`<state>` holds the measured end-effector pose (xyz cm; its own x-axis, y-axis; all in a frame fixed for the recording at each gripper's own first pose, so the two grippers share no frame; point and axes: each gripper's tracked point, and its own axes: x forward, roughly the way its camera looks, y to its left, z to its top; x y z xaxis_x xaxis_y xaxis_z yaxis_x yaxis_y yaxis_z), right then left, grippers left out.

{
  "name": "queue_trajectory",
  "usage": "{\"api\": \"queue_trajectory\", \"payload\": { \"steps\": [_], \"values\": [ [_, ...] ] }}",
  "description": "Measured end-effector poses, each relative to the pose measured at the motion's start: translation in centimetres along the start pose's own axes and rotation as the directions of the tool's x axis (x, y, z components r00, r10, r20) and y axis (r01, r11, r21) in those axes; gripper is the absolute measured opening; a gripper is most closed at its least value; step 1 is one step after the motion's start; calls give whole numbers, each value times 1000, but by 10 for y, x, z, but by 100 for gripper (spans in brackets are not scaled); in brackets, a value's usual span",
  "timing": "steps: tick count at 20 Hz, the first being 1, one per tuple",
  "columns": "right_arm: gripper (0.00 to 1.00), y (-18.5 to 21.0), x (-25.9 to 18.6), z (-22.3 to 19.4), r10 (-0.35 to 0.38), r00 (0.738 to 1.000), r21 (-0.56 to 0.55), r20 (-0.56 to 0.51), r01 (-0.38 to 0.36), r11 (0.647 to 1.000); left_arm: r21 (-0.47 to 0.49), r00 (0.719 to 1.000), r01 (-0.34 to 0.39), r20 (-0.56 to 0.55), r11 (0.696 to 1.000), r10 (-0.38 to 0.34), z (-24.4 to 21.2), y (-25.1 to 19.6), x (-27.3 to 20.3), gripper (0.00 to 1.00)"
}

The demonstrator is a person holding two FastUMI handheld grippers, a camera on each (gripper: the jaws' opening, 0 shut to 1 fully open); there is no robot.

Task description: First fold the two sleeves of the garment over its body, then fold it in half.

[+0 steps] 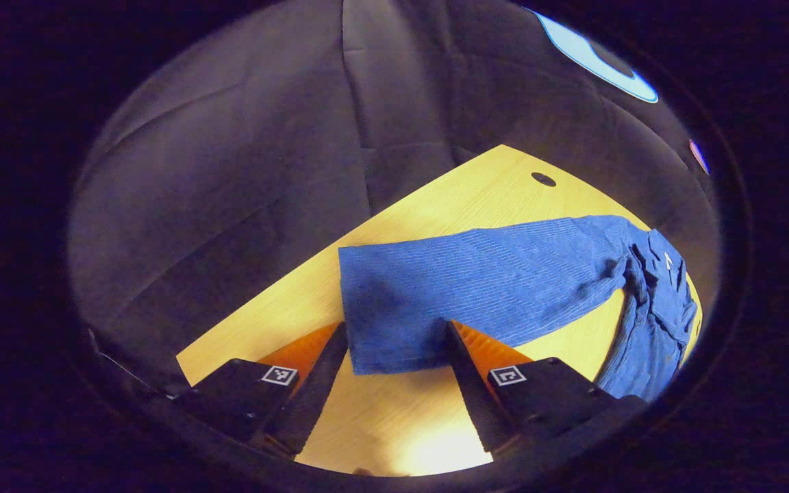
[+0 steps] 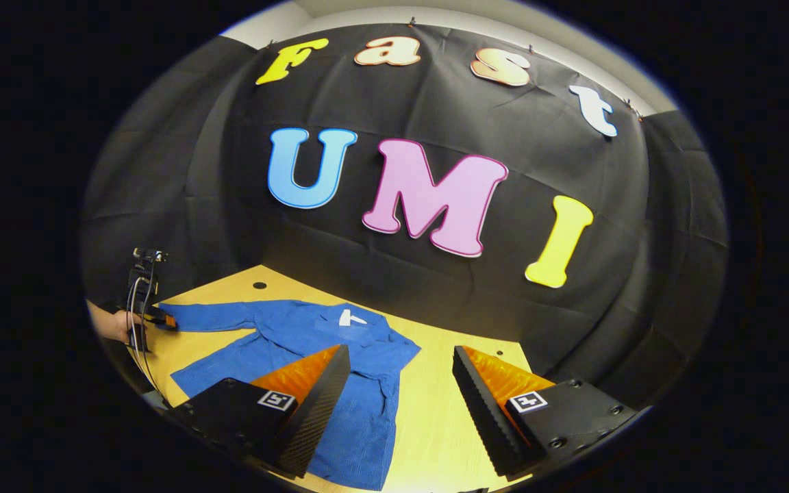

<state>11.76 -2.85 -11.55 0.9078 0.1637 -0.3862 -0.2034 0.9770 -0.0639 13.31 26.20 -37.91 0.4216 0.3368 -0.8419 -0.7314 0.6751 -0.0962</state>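
A blue ribbed garment [image 2: 298, 335] lies spread on the wooden table [image 2: 435, 411], its white neck label facing up. One sleeve [image 1: 490, 281] stretches flat across the table in the left gripper view. Its cuff end lies between the fingers of my left gripper [image 1: 394, 363], which is open and low over the table. In the right gripper view a hand holds that left gripper [image 2: 160, 320] at the sleeve's far-left end. My right gripper [image 2: 401, 383] is open above the table, its left finger over the garment, and a long blue part [image 2: 367, 424] runs toward the camera beside it.
The black cloth wall [image 2: 435, 287] closes the table's back and sides. A small round hole [image 2: 259, 285] sits in the table near its far-left corner, beyond the sleeve. Bare wood [image 2: 449, 438] lies right of the garment, under the right gripper.
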Motion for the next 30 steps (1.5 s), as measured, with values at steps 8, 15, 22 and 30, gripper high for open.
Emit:
{"api": "queue_trajectory", "payload": {
  "steps": [8, 15, 22, 30],
  "values": [
    [96, -11, -20, -38, -36, 996, 76, -85, 43, 996, 83, 994, 114, -8, 990, -113, 15, -14, 13, 18],
    [97, -17, -21, -61, -33, 990, 100, -137, 47, 994, 92, 990, 138, -30, 986, -136, 18, -18, 6, 0],
    [97, -38, -6, -84, -33, 983, 151, -183, 61, 987, 186, 910, 358, 153, 915, -386, 87, -141, -71, 0],
    [97, -80, -4, -107, -66, 973, 187, -222, 109, 976, 420, 663, 658, 69, 625, -745, 49, -381, -195, 0]
  ]
}}
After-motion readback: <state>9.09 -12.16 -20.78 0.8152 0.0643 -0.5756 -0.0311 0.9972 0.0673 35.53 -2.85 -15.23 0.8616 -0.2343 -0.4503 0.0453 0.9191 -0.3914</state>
